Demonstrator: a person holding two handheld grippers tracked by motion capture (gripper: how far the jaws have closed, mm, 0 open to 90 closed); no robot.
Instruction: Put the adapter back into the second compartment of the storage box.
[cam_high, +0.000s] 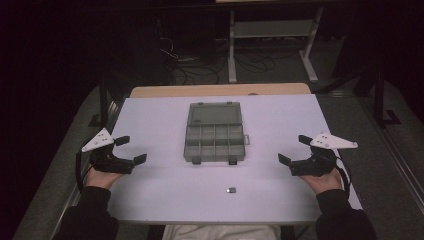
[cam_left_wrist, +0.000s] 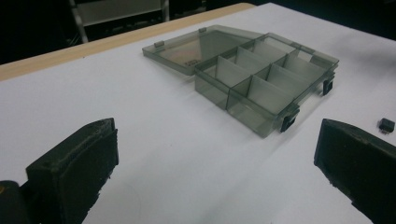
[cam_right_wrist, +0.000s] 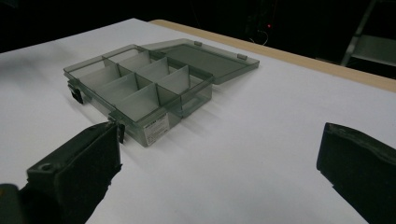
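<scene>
desk (cam_high: 165, 200): white, lit against a dark room | organizer box (cam_high: 215, 141): smoky clear plastic, mid-desk, lid folded flat open away from the person, compartments bare | left tongs (cam_high: 131, 149) — released, holding nothing, near the left edge | right tongs (cam_high: 294, 148) — released, holding nothing, near the right edge | small dark part (cam_high: 231, 190): lies in front of the box, apart from it

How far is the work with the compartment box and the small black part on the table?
Done: the compartment box stands open, its lid laid flat behind it, compartments apparently empty. In hand: nothing; the left gripper and right gripper rest open at the table's sides. Left: the small black part lies on the white table, probably to be boxed.
</scene>
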